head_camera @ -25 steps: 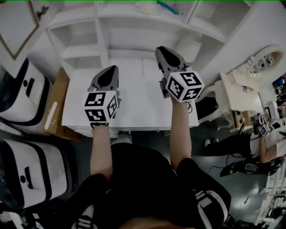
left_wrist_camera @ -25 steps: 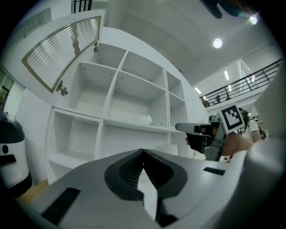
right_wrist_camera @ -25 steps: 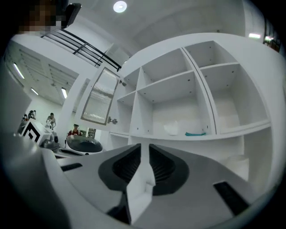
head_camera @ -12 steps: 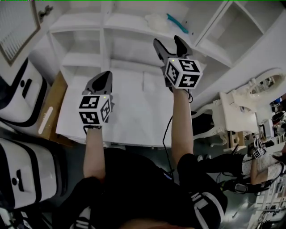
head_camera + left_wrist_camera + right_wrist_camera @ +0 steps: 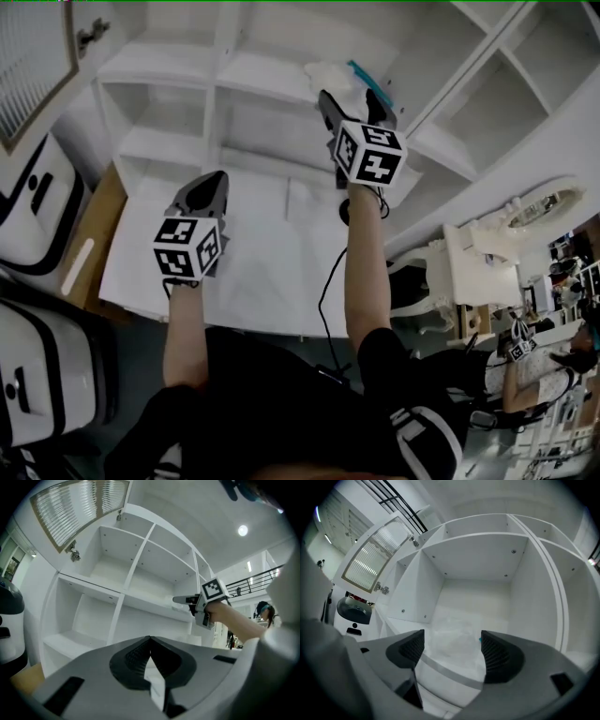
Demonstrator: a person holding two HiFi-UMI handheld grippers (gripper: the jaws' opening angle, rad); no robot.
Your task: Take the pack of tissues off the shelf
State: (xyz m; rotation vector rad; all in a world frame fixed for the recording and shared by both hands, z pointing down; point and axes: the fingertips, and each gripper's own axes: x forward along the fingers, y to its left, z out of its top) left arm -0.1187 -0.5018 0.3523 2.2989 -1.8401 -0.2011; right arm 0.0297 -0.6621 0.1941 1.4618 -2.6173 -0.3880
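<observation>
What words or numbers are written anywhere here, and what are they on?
No words or numbers can be read anywhere.
Left marker cube and right marker cube: only black-and-white square patterns, no letters.
Pack of tissues: a teal mark at its edge, any print too blurred to read.

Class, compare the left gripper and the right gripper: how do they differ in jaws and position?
The left gripper is shut; the right gripper is opening wide, with the pack ahead, ungripped. The left gripper hangs low; the right gripper is raised to the shelf. Both hold nothing.
</observation>
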